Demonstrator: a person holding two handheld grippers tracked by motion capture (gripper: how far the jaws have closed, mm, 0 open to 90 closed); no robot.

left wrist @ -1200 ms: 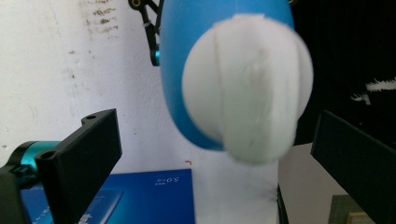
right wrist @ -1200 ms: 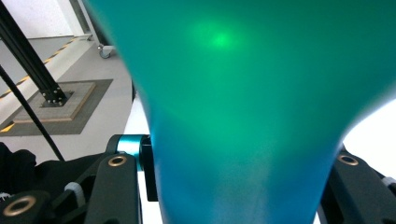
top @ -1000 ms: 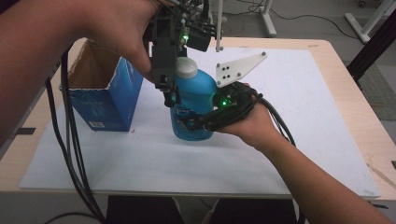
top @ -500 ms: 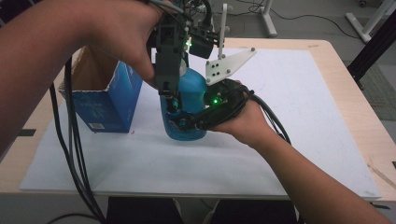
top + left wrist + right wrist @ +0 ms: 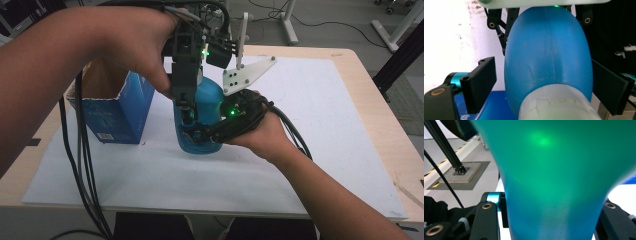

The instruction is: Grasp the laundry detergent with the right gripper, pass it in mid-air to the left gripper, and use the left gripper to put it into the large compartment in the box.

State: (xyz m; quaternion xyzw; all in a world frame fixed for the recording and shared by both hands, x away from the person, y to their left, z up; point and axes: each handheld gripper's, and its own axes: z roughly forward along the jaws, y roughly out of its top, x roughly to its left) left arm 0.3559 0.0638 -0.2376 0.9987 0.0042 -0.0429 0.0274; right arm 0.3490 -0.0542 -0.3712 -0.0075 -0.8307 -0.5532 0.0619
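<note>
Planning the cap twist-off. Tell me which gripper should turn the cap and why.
Left. The left gripper comes down from above and its jaws straddle the blue bottle near its white cap. The right gripper clamps the bottle's body from the side, better suited to steadying it.

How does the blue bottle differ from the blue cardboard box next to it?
The blue bottle is rounded, smooth plastic; the blue cardboard box is flat-sided, with square corners. The bottle has a pale cap end, seen in the left gripper view; the box stands open at the top, showing brown inside. The right gripper holds the bottle's lower body and the left gripper is at its top; the box is untouched. Both are blue and stand on the white sheet.
</note>
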